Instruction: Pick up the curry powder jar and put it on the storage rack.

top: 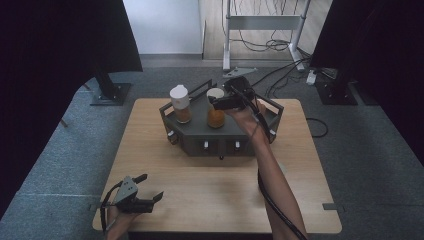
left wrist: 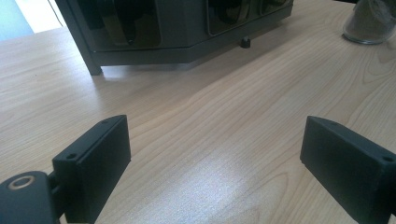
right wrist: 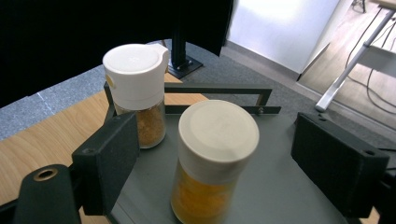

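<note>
Orange jar (right wrist: 212,158) stands free, base cut off, between right tool (right wrist: 233,158) jaws.

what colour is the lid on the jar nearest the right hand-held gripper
Cream, off-white. The lid on the orange-filled jar shows best in the right gripper view.

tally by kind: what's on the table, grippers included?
Spice jars with white lids: 2, one with brown spice and one with orange spice, both standing on the rack
Dark grey rack: 1
Glass jar of greenish contents, at the table's edge: 1
Handheld grippers: 2, left gripper and right gripper
Total: 6
</note>
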`<state>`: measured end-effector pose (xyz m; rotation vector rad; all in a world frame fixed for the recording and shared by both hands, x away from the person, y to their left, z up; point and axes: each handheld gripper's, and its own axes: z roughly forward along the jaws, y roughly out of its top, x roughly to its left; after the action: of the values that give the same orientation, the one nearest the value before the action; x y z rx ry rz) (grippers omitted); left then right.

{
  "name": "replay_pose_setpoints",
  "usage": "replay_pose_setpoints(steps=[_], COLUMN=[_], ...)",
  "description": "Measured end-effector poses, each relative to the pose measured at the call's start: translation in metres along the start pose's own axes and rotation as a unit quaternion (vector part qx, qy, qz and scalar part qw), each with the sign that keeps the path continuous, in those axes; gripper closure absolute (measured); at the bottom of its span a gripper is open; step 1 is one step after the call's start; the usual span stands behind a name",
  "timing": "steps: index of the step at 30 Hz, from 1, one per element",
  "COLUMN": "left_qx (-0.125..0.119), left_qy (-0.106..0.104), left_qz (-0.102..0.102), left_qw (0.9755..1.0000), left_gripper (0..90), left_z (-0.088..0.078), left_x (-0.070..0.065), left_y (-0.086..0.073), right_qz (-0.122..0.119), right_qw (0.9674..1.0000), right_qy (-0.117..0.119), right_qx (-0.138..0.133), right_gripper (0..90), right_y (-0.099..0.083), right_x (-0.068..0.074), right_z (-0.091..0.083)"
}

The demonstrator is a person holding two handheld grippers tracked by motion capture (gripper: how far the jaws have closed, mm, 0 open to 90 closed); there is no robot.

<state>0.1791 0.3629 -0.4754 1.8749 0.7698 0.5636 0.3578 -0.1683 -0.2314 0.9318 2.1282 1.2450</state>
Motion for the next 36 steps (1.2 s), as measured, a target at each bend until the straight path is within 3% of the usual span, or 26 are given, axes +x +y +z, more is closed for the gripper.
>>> replay_pose_setpoints(steps=[22, 36], left_qx=[0.002, 0.004], left_qy=[-0.001, -0.005], left_qz=[0.002, 0.001], left_qw=[1.0, 1.0], left_gripper=[8.3, 8.3], left_z=[0.002, 0.004], left_x=[-0.001, -0.001], left_y=[0.001, 0.001], right_qz=[-0.013, -0.027], right_qw=[0.9997, 0.9986], right_qy=[-0.008, -0.007], right_qx=[-0.017, -0.044], right_gripper=[15.3, 15.3], right_y=[-0.014, -0.042], right_x=[-0.002, 0.007], right_z=[-0.055, -0.097])
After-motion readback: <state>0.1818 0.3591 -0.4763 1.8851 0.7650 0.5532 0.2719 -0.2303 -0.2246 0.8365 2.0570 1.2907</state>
